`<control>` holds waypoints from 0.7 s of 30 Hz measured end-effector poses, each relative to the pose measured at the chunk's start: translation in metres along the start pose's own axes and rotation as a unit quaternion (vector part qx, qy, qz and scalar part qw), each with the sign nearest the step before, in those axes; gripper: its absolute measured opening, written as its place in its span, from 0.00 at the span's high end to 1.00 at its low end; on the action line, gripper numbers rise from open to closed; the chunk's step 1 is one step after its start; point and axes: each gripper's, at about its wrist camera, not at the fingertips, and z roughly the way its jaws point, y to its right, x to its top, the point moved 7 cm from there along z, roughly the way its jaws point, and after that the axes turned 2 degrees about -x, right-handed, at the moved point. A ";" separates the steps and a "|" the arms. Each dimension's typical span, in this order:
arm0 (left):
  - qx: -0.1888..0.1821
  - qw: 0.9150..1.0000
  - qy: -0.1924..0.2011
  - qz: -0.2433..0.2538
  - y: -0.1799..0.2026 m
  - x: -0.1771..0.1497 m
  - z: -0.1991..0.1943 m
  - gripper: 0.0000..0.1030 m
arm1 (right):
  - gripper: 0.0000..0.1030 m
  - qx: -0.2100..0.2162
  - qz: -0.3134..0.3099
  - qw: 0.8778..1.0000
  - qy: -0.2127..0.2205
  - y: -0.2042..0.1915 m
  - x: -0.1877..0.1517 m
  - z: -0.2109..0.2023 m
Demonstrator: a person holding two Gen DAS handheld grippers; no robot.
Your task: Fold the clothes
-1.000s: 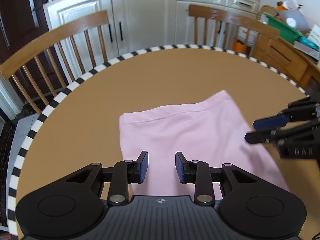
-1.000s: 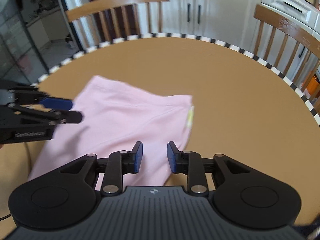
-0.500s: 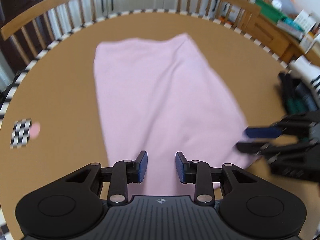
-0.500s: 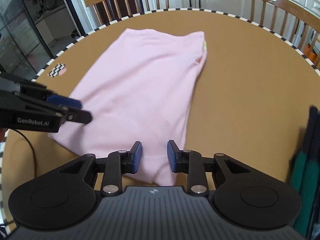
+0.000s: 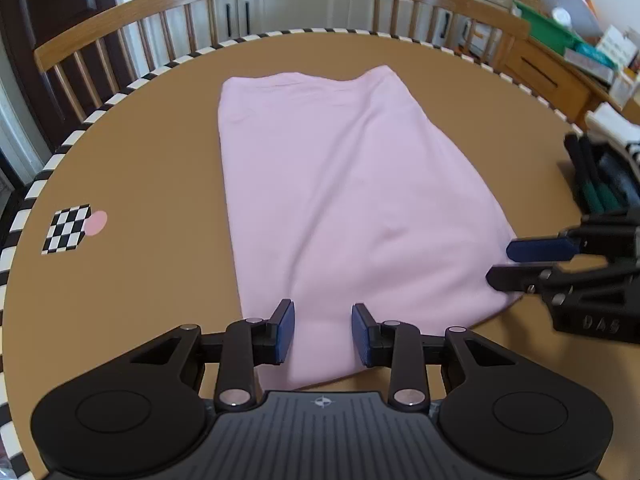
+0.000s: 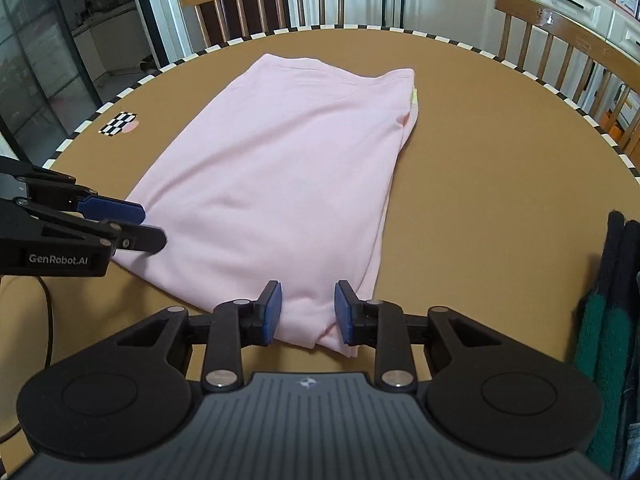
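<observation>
Both grippers have drawn back to the near hem; the pink garment now lies long and flat on the round table; left gripper and right gripper stand released, holding nothing; I judge the next fold can begin.

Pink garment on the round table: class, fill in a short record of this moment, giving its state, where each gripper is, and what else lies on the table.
garment: pink garment, lying flat, folded lengthwise
surface: round brown table with checkered rim
left gripper: open, at the near hem's left part
right gripper: open, at the near hem's right corner
marker: checkered patch with pink dot, left of the garment
other clothes: dark and green pile at the right edge
</observation>
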 end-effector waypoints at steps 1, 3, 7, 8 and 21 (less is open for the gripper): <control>-0.002 1.000 -0.003 -0.008 -0.001 0.000 -0.002 0.67 | 0.72 -0.006 0.003 1.000 -0.003 0.003 -0.001 -0.002; -0.008 1.000 -0.009 -0.026 -0.004 0.001 -0.006 0.67 | 0.67 -0.020 0.013 1.000 -0.007 0.010 -0.002 -0.006; -0.012 1.000 0.012 -0.017 0.002 0.010 -0.013 0.64 | 0.68 -0.011 0.045 0.999 0.027 0.012 0.014 -0.013; -0.014 1.000 0.010 -0.014 0.005 0.010 -0.011 0.64 | 0.68 -0.003 0.044 0.998 0.038 0.008 0.020 -0.012; -0.023 1.000 0.003 -0.017 -0.005 0.026 0.011 0.63 | 0.68 0.020 0.015 0.998 0.052 -0.011 0.062 0.025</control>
